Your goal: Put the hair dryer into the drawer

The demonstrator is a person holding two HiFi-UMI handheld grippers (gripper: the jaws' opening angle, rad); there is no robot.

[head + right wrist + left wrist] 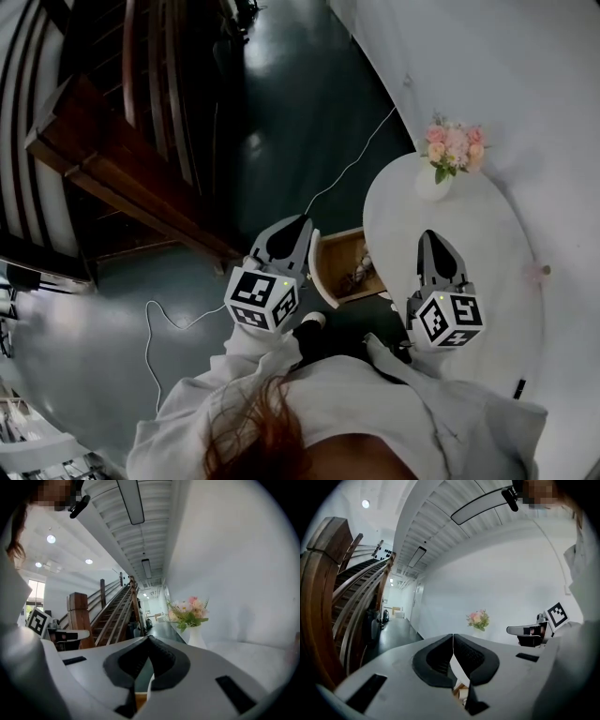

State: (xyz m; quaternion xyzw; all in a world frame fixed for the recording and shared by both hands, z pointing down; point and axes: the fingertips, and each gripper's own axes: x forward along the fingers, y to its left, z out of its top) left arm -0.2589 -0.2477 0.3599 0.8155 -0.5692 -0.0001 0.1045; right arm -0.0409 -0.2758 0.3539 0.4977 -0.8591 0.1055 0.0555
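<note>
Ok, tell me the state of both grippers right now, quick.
Left gripper: closed, jaws together, holding nothing.
Right gripper: closed, jaws together, holding nothing.

Your head view is dim, with soft glare streaking the dark floor [281, 112]. Both gripper views are brighter, lit by ceiling lights [50, 539]. They bend strongly at the edges, with black corners and blurred foregrounds.

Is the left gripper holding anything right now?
No: the left gripper has its fingers shut tip to tip, with nothing between them.
</note>
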